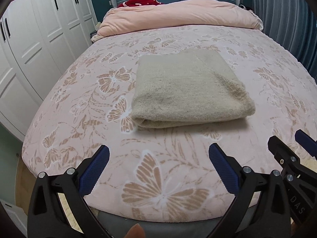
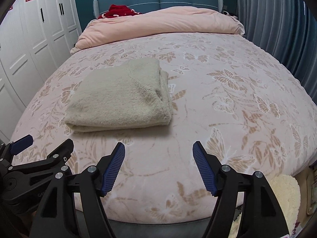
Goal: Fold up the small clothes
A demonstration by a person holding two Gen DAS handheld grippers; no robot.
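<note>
cream fluffy item (image 2: 285, 190) only right view

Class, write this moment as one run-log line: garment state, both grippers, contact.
beige sweater folded on bed | left gripper open, empty | right gripper open, empty | no contact

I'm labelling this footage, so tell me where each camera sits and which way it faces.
Left wrist: on the left tool, looking along its open fingers up the bed at the folded beige garment; the right tool shows at right.
Right wrist: on the right tool, facing likewise; the garment lies left of centre, the left tool at left.
Shared: garment, pink duvet, white wardrobe.
</note>
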